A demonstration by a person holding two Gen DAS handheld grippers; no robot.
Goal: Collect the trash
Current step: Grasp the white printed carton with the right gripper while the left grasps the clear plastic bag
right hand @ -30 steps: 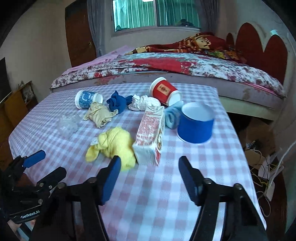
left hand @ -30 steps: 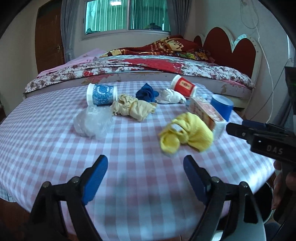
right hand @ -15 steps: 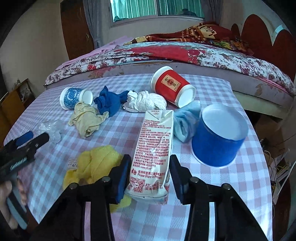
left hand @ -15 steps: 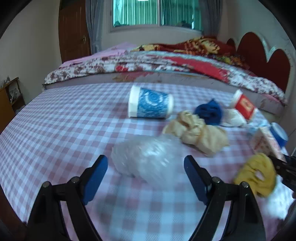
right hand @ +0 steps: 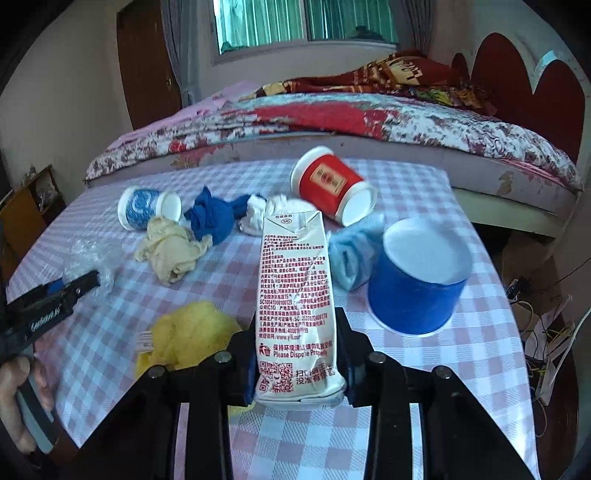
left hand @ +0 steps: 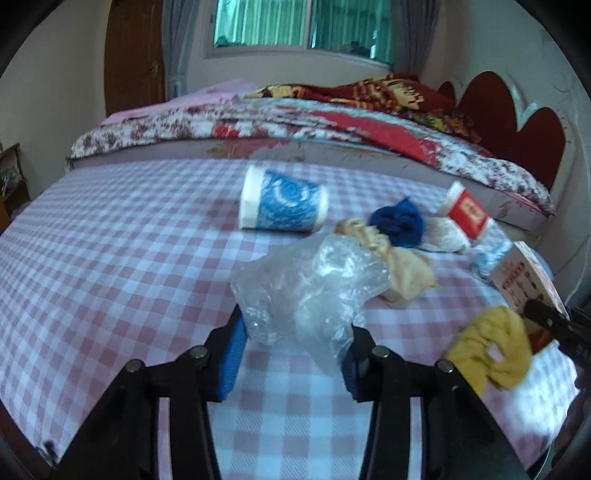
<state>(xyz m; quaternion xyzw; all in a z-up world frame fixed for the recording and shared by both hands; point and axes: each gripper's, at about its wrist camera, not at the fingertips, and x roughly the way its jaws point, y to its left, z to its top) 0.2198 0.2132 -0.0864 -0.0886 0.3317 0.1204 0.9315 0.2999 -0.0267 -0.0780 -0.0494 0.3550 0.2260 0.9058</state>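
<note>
The milk carton (right hand: 295,302) lies flat on the checked tablecloth (right hand: 443,362), its long axis running straight away from the right gripper (right hand: 298,363), folded top pointing toward the bed (right hand: 369,122). The right jaws press against both sides of the carton's near end and hold it. The left gripper (left hand: 291,354) has its jaws closed most of the way around a crumpled clear plastic bag (left hand: 306,288), which bulges up between the blue pads.

Three paper cups are on the table. The blue patterned cup (left hand: 282,203) lies on its side, long axis across the table. The red cup (right hand: 330,186) also lies on its side, and whether anything is inside either cup cannot be told. The plain blue cup (right hand: 417,280) stands upside down, white base up. Around them sit a yellow cloth (right hand: 192,332), a beige cloth (right hand: 170,251), a dark blue cloth (right hand: 214,218), a white wad (right hand: 273,212) and a pale blue cloth (right hand: 351,254). Beyond the bed are a window (right hand: 306,22), a wooden door (right hand: 147,62) and a red headboard (right hand: 532,74).
</note>
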